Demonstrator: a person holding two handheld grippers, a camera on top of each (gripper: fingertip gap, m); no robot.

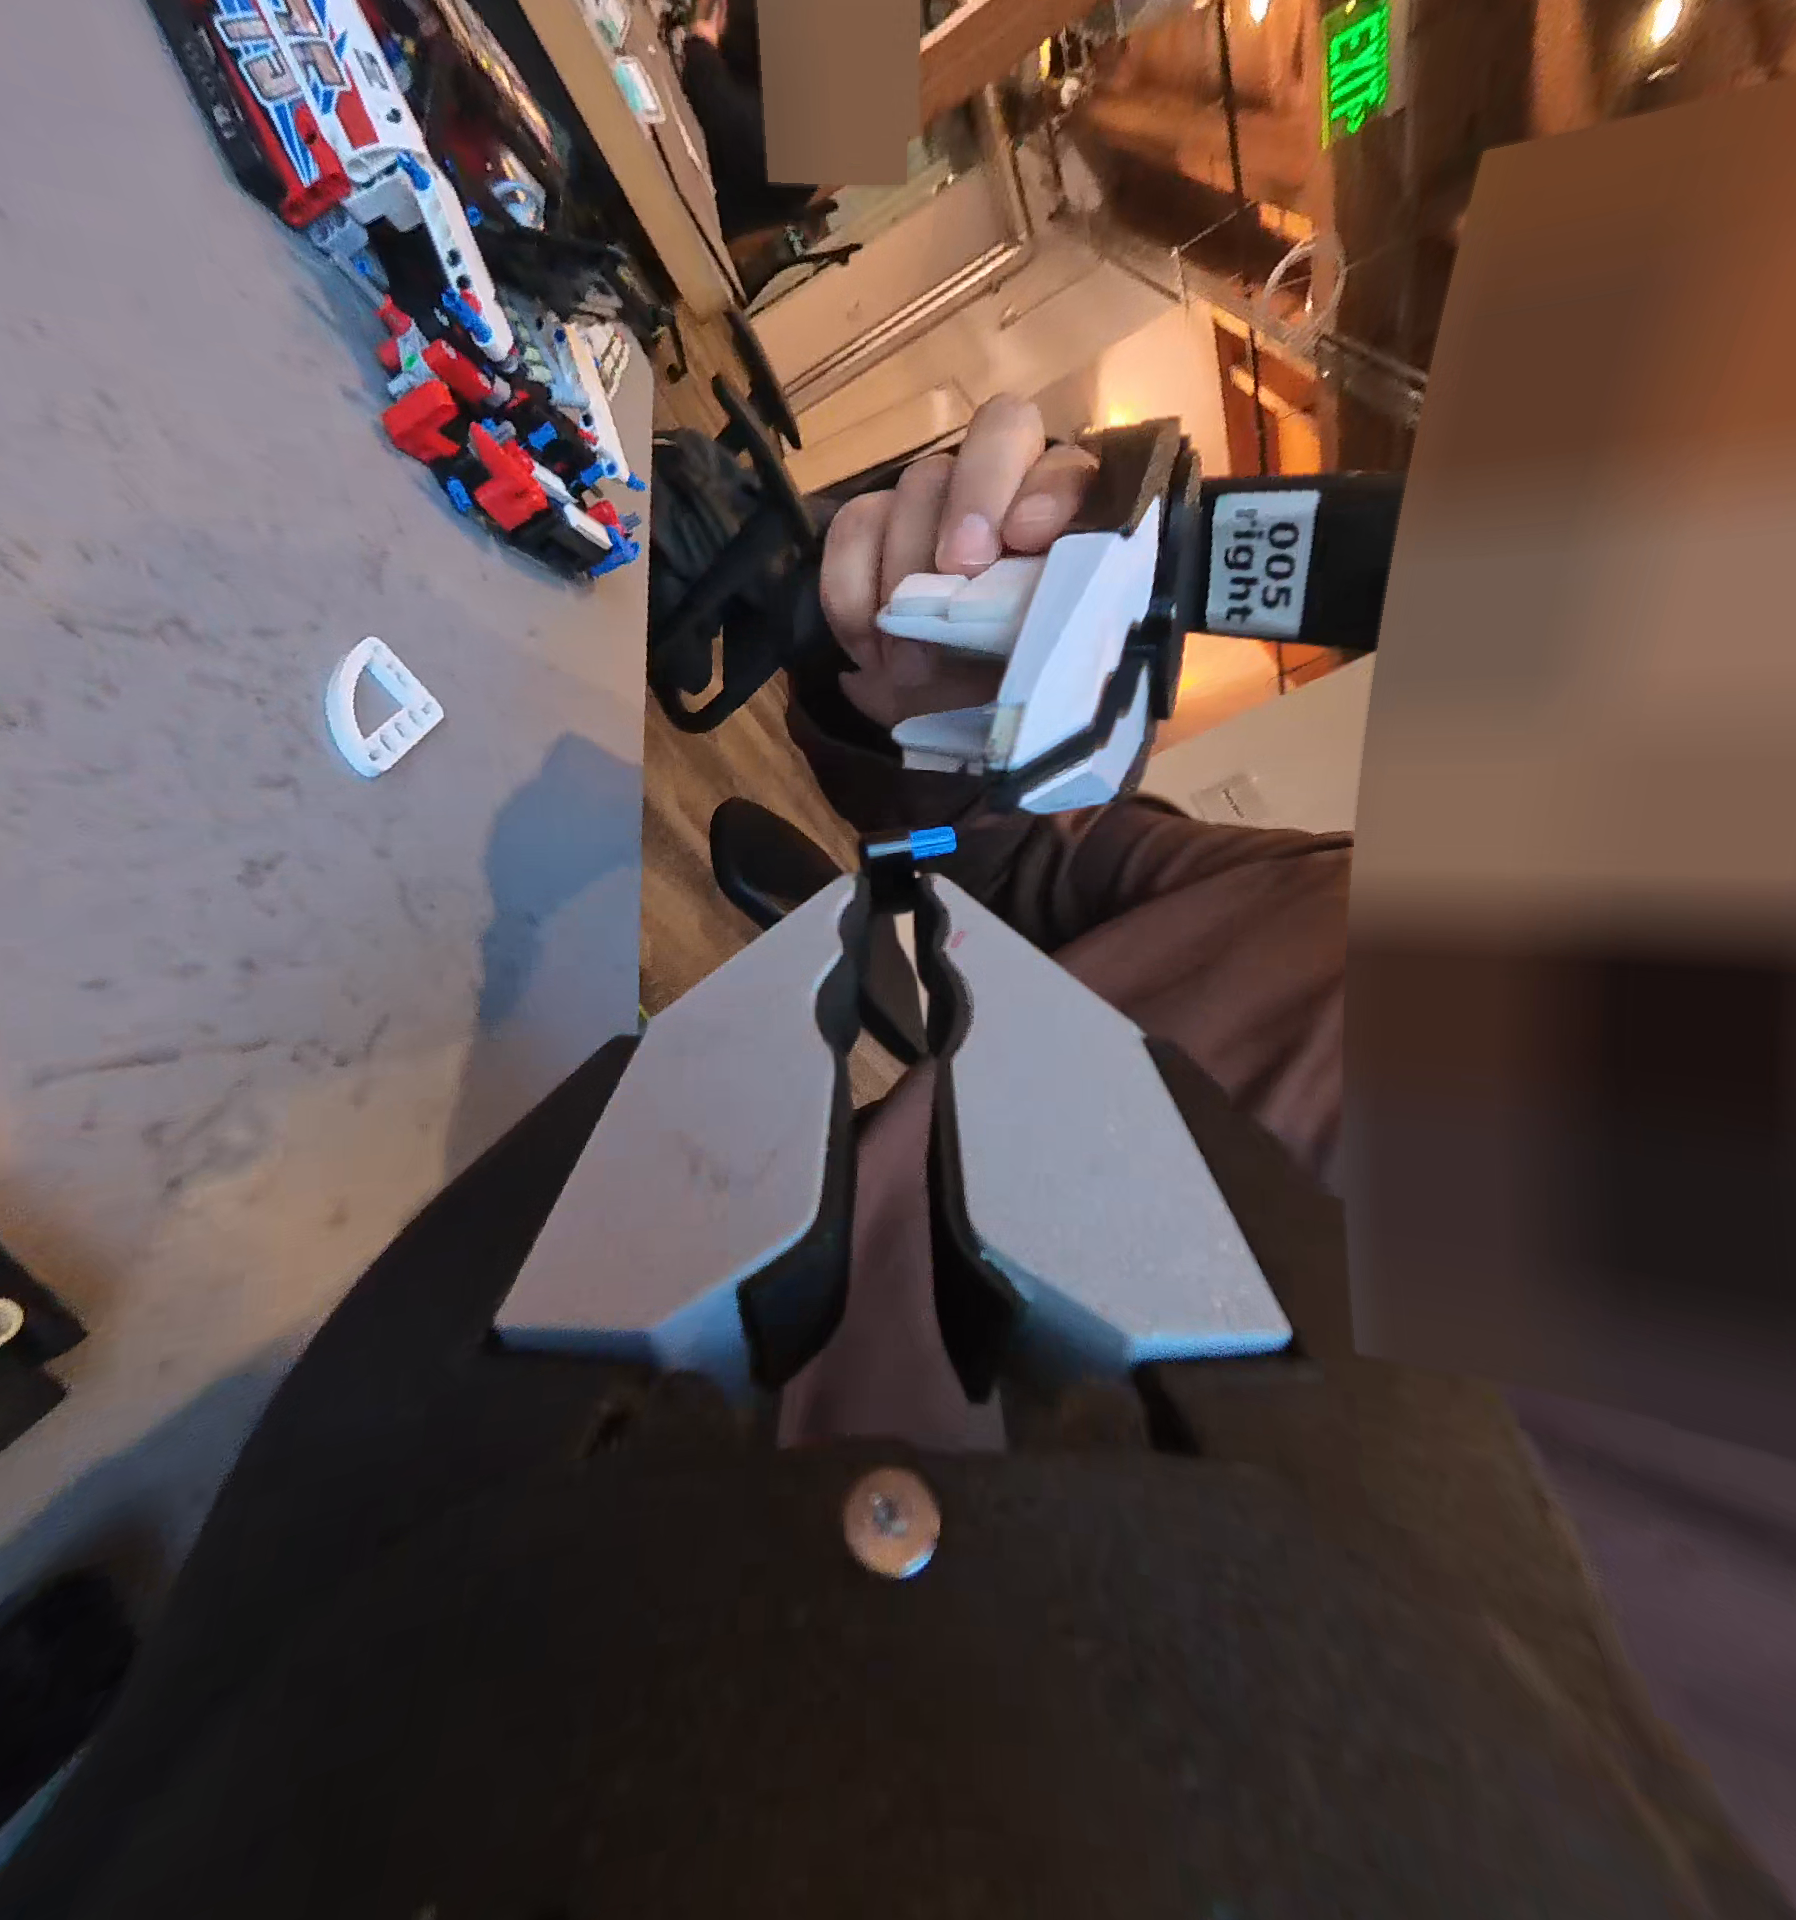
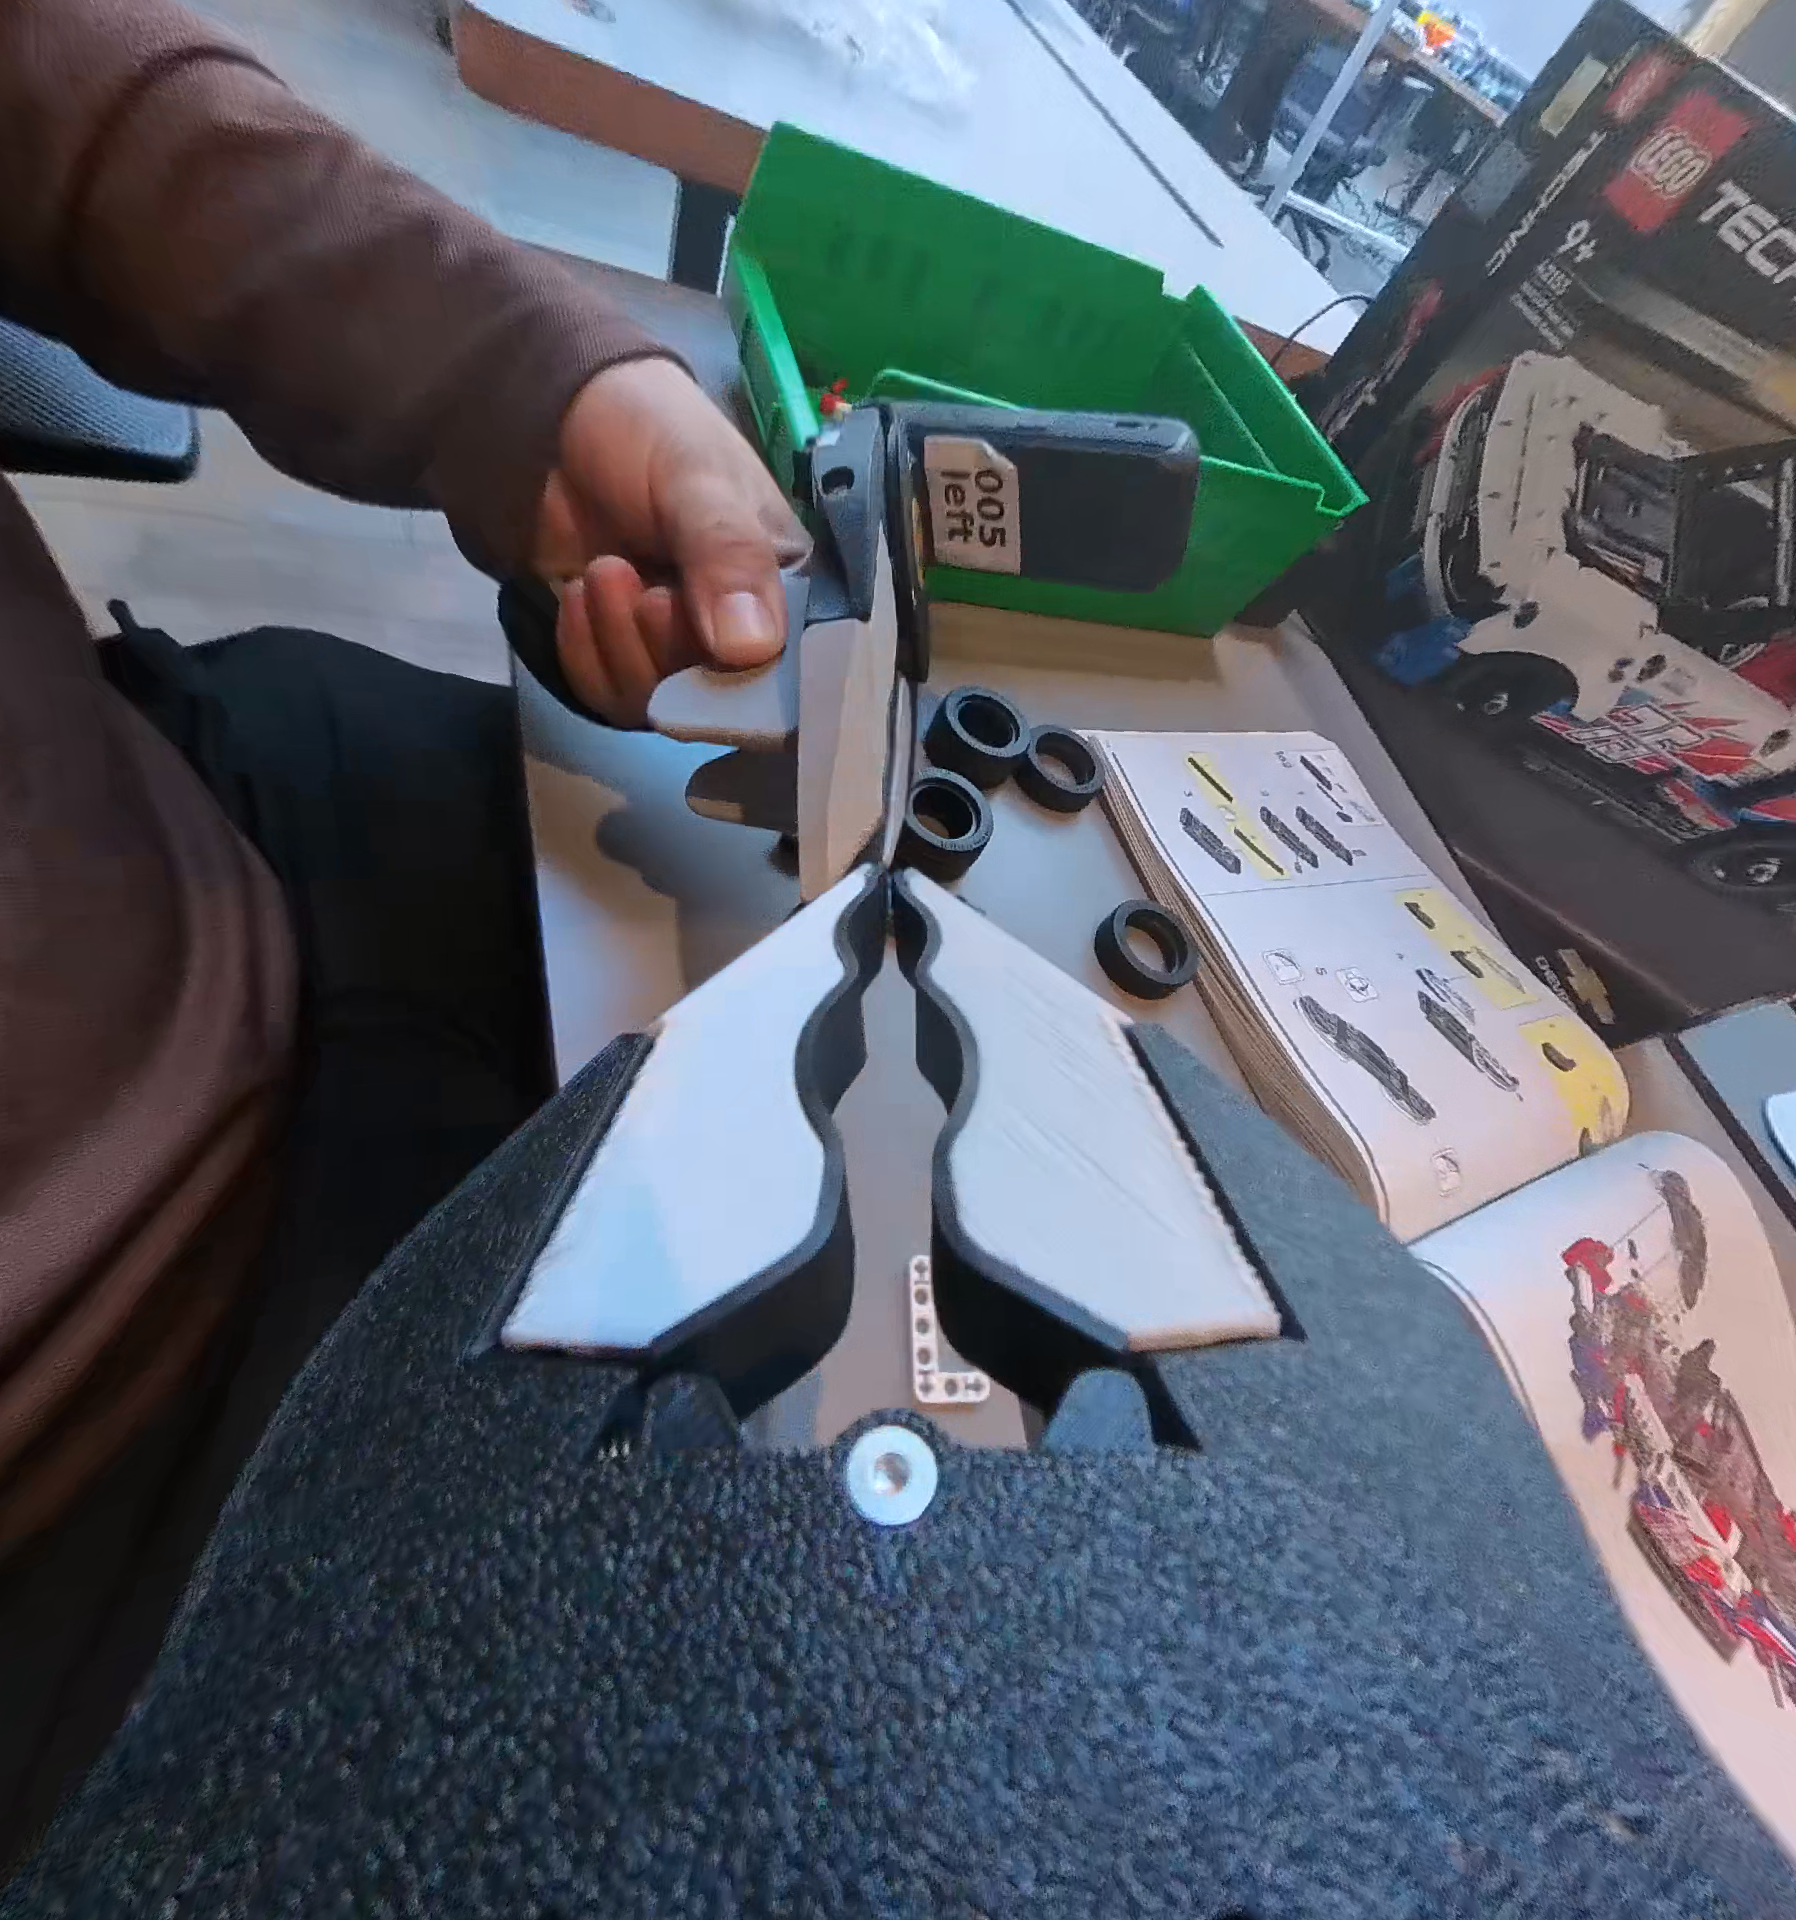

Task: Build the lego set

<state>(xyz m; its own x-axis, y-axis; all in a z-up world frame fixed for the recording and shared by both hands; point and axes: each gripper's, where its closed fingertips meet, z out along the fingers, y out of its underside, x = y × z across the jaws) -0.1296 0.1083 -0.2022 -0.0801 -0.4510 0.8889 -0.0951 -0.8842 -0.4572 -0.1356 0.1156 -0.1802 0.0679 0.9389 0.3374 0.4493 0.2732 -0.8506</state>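
- While the left hand-held gripper is closed on a small blue-and-black pin at its very tips, the pin sits crosswise, held clear of the bench.
- Left of it on the bench lies a white curved beam; farther back stands a red, white and blue part-built model.
- Ahead of the pin, the right hand-held gripper is seen in the left wrist view with its fingers apart. In its own view the tips nearly meet, with no part visible between them, so its state cannot be told for certain.
- Rightward in the right wrist view: a green bin, four black tyres, an open instruction booklet and the set's box.
- Judged step: carry the pin to its hole in a beam or the model.
- Keep the grip light but firm, since the pin is held only at the tips and may twist.
- Align the pin's axis with the hole before pushing; press straight, without rocking.
- Brace the receiving part with the right gripper.
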